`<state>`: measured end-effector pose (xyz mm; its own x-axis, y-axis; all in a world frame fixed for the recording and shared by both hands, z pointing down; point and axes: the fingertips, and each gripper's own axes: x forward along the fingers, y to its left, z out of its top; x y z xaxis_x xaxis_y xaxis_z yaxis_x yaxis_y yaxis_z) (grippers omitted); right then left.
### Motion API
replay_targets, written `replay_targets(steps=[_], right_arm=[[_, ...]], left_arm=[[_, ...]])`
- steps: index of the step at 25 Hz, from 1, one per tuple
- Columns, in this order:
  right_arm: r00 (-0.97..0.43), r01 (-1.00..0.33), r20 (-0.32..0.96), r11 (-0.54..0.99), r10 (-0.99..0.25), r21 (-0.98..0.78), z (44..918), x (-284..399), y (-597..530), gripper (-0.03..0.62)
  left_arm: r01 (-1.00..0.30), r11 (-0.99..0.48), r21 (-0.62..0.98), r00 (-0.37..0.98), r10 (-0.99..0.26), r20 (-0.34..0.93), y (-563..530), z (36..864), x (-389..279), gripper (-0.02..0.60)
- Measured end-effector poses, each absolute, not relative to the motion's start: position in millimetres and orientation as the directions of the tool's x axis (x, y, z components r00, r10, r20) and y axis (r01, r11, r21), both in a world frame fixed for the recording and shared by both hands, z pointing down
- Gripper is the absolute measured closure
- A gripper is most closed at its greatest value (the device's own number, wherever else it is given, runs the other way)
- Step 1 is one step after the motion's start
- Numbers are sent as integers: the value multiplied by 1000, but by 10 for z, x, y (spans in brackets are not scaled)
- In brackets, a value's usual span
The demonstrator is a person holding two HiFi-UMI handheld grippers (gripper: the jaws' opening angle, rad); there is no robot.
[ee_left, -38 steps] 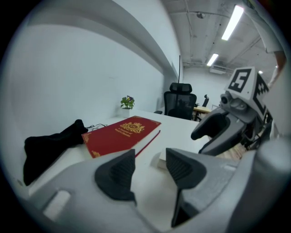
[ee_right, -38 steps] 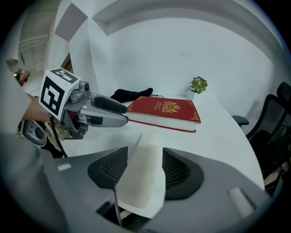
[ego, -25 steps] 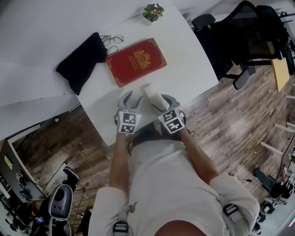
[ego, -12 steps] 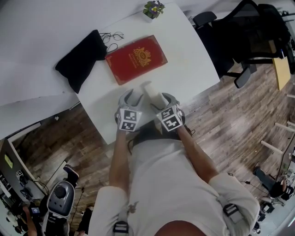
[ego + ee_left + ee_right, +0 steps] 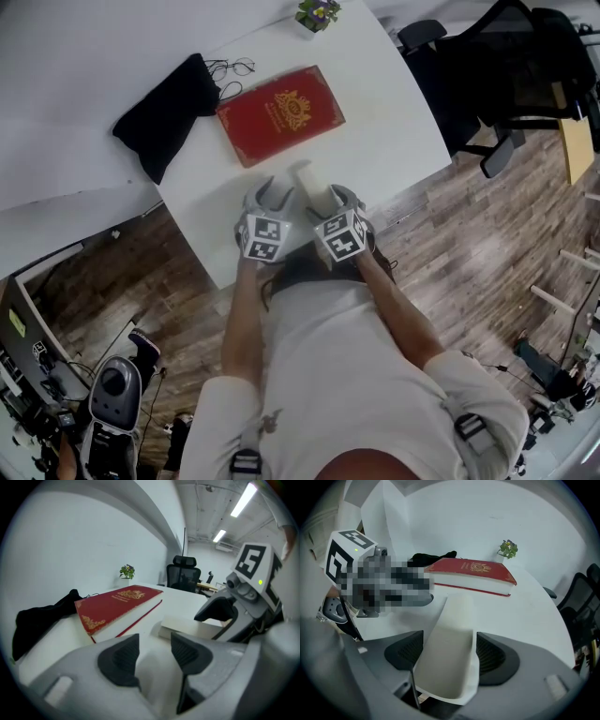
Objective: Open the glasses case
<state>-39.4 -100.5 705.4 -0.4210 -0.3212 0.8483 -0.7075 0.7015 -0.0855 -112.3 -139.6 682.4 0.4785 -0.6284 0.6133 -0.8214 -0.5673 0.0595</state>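
White table point(image 5: 394, 122), one, bearing the items below; black office chair point(image 5: 511, 66), past its right edge; red book point(image 5: 279, 112) with gold crest, flat, mid-table; black cloth point(image 5: 164, 112), bunched, just beside the book's left end; right gripper point(image 5: 450, 656), jaws wide and just been opening, astride the near end of the case, pads not pressing it; left gripper point(image 5: 151, 656), jaws a little apart, only bare tabletop between them; white glasses case point(image 5: 312, 183), lying near the table's front edge, between book and grippers; wire-framed glasses point(image 5: 230, 68), by the cloth's far end; small potted plant point(image 5: 317, 11), at the far edge.
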Motion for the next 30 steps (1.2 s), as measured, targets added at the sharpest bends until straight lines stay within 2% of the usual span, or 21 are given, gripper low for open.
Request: replay_targets(steps=[17, 30], right_arm=[[-407, -697, 872, 710, -273, -102, 7124, -362, -979, 256], [-479, -584, 854, 800, -204, -137, 7092, -280, -1019, 259]], left_arm=[[-814, -578, 62, 485, -615, 621, -1411, 6901, -1025, 371], [-809, -583, 71, 483, -593, 644, -1430, 6998, -906, 371]])
